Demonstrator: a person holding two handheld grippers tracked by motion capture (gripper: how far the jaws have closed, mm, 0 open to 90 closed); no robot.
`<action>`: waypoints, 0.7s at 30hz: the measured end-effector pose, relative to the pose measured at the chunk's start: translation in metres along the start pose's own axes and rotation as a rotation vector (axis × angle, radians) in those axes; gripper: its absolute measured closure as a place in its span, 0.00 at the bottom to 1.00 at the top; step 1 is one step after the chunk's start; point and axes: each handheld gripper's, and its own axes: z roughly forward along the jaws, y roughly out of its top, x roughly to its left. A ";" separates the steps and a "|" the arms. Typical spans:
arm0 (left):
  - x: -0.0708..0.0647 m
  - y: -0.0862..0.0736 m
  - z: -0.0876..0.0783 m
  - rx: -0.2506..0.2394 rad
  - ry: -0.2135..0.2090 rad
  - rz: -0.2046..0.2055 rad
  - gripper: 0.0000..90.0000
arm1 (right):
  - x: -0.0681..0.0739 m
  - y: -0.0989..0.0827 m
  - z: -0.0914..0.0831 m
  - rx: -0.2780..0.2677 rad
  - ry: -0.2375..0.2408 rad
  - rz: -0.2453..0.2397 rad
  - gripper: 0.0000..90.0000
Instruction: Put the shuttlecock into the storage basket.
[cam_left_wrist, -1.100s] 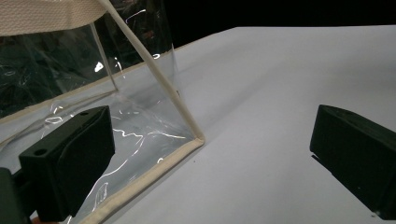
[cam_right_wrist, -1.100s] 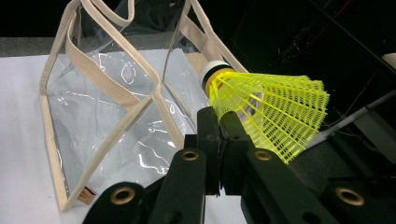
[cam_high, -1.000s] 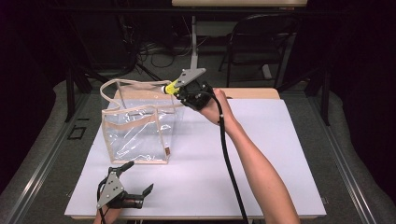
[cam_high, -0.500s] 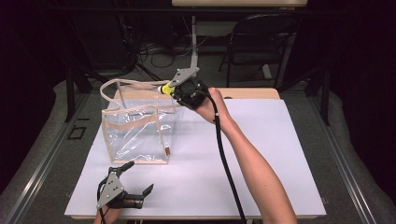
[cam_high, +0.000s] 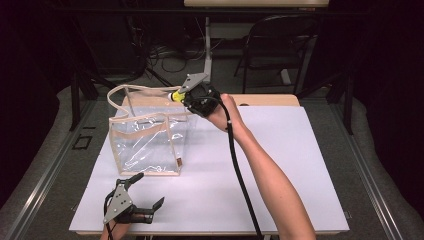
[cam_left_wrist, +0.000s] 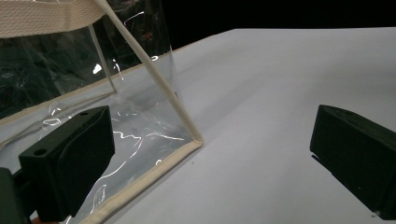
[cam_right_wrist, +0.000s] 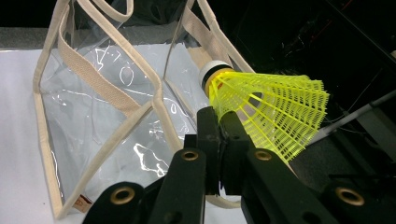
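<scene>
Clear bag (cam_high: 148, 145) with beige trim, upright on left part of white table (cam_high: 300, 165). Right gripper (cam_high: 181, 96) above bag's far right corner, clamped on yellow shuttlecock (cam_high: 176, 95), grey plate on top, black cable trailing down along forearm. Left gripper (cam_high: 145, 192) low at near edge of table, just in front of bag, jaws apart, touching nothing. Dark chair (cam_high: 280, 45) behind table.

Bag (cam_high: 150, 145): glossy clear plastic, woven cloth trim. Shuttlecock (cam_right_wrist: 266, 109): yellow plastic mesh. Table (cam_high: 300, 165): matt white.
</scene>
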 end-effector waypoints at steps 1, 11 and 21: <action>0.000 0.000 0.000 0.001 -0.001 0.000 0.00 | 0.000 0.000 0.000 0.004 0.002 0.001 0.99; 0.000 0.000 -0.001 0.000 -0.001 0.001 0.00 | 0.002 0.002 0.006 0.005 0.006 -0.002 0.99; 0.000 0.000 -0.001 0.001 -0.001 0.000 0.00 | 0.003 0.002 0.009 0.008 0.004 -0.002 0.99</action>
